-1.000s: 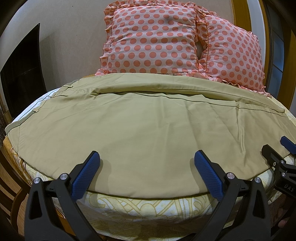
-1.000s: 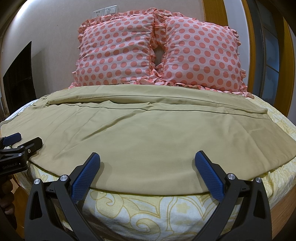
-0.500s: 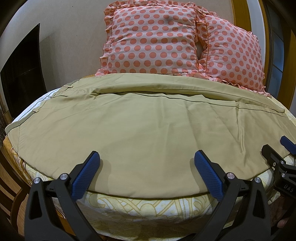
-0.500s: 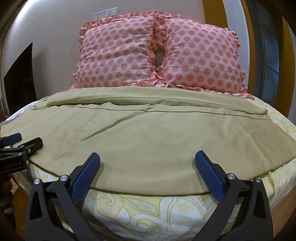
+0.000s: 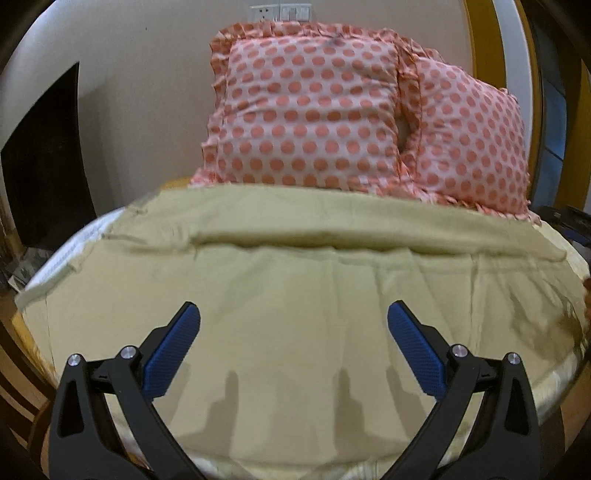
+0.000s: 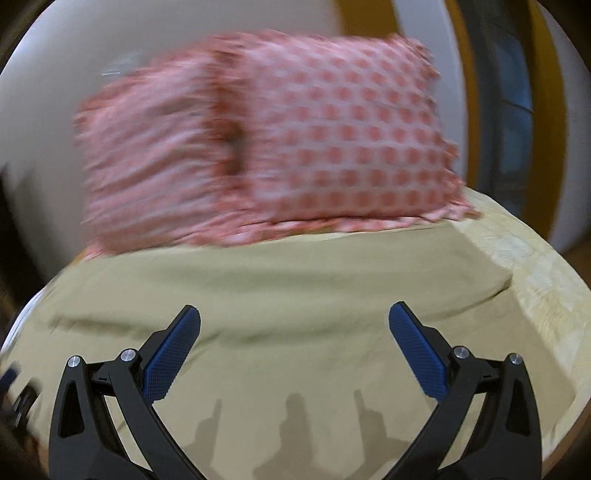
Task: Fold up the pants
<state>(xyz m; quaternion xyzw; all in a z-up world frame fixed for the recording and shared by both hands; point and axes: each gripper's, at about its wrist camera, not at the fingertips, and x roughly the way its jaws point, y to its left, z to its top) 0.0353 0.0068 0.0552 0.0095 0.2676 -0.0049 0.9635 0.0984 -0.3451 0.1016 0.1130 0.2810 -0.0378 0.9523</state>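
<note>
While spread flat, pants (image 5: 295, 295) ungripped.

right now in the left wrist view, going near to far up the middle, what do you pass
left gripper, open → khaki pants spread flat → folded ridge of the pants → polka-dot pillows → wall sockets

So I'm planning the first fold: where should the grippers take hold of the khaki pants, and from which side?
Probably along the near long edge of the khaki pants. They lie flat across the bed, a leg already doubled over by the polka-dot pillows. Come in low from the bed's foot, left gripper and right gripper spaced apart, jaws open, pinching the hem that drapes the mattress edge.
</note>
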